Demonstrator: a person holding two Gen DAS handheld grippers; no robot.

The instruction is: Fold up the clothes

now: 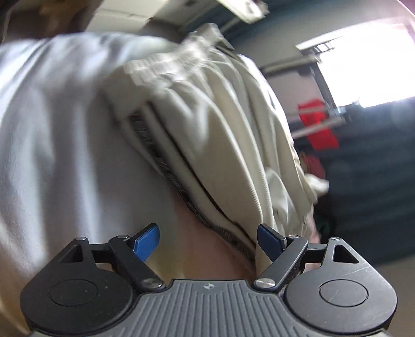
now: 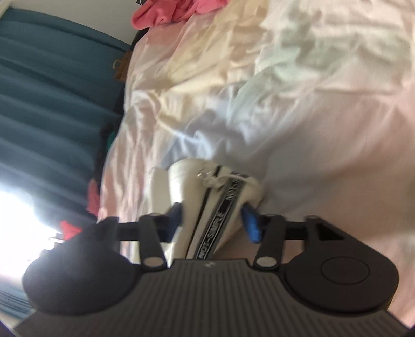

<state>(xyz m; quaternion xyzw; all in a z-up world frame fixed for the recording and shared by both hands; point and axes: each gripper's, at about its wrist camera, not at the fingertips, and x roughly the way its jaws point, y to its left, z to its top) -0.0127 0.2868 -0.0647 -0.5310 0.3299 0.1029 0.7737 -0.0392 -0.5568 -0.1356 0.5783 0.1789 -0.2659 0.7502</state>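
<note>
- Fingers, left gripper (image 1: 207,242): blue pads spread wide apart. The cream garment (image 1: 207,124) drapes past the 3 o'clock pad (image 1: 268,242) and may touch it, but nothing is pinched between the two.
- Cream garment, left view: hangs bunched in long pleats from 12 o'clock down to 4 o'clock, its black-and-white lettered band (image 1: 166,166) running diagonally. View is blurred.
- Fingers, right gripper (image 2: 214,223): closed on the garment's waist end, where the band reading "NOT-SIMPLE" (image 2: 220,215) and a knotted drawstring (image 2: 215,181) sit between the pads.
- Pale bedsheet (image 2: 285,90): rumpled, lies beyond at 12 to 3 o'clock; a pink item (image 2: 160,13) sits at 11 o'clock.
- Handling note: judged best to keep the right pinch firm, bring the left pads onto the band edge, then stretch the waist flat over the sheet before folding.
</note>
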